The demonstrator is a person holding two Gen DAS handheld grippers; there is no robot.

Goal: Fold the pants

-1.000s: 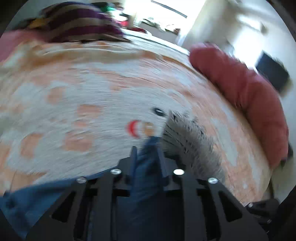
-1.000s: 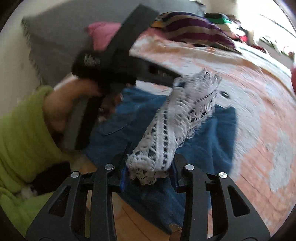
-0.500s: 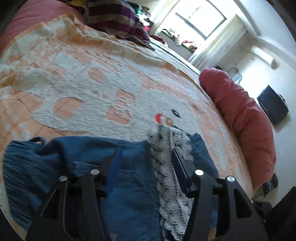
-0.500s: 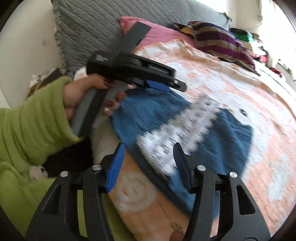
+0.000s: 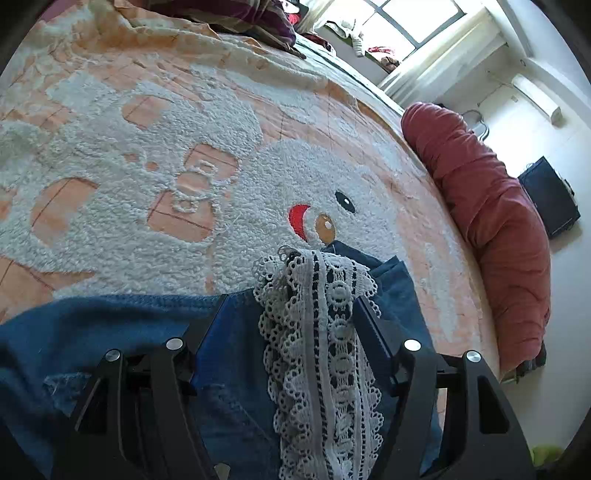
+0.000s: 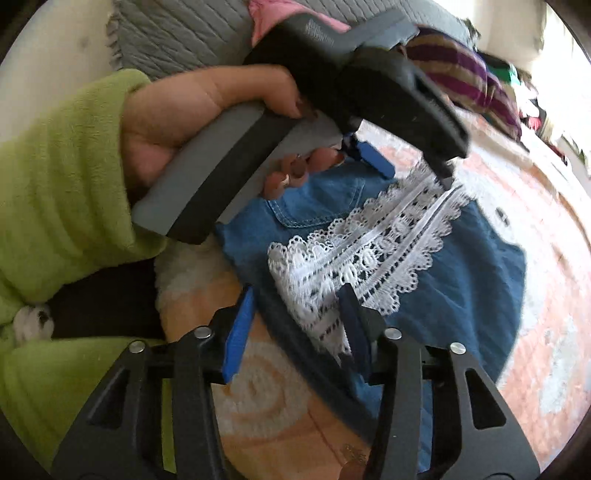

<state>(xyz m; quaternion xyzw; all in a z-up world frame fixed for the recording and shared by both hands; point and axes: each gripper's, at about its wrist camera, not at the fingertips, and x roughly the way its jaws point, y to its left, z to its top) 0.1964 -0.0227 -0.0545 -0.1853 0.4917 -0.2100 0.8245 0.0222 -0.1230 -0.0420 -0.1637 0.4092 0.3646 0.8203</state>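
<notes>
Blue denim pants (image 6: 461, 273) with a white lace trim (image 6: 369, 254) lie folded on an orange and white bedspread (image 5: 147, 147). In the left wrist view the pants (image 5: 110, 332) and the lace (image 5: 325, 332) lie flat between the fingers. My left gripper (image 5: 291, 306) is open just above the lace end; it also shows in the right wrist view (image 6: 413, 162), held by a hand in a green sleeve. My right gripper (image 6: 295, 306) is open over the near lace end, holding nothing.
A red bolster (image 5: 491, 221) lies along the bed's right edge. A striped blanket (image 6: 472, 85) and a grey quilted cushion (image 6: 184, 33) lie at the far end. A window (image 5: 406, 22) and a dark box (image 5: 550, 199) are beyond the bed.
A second ago both grippers were shut on the lace-trimmed fold, held up. They laid it on the pants and let go. Both jaws are now open and the left gripper has dropped closer.
</notes>
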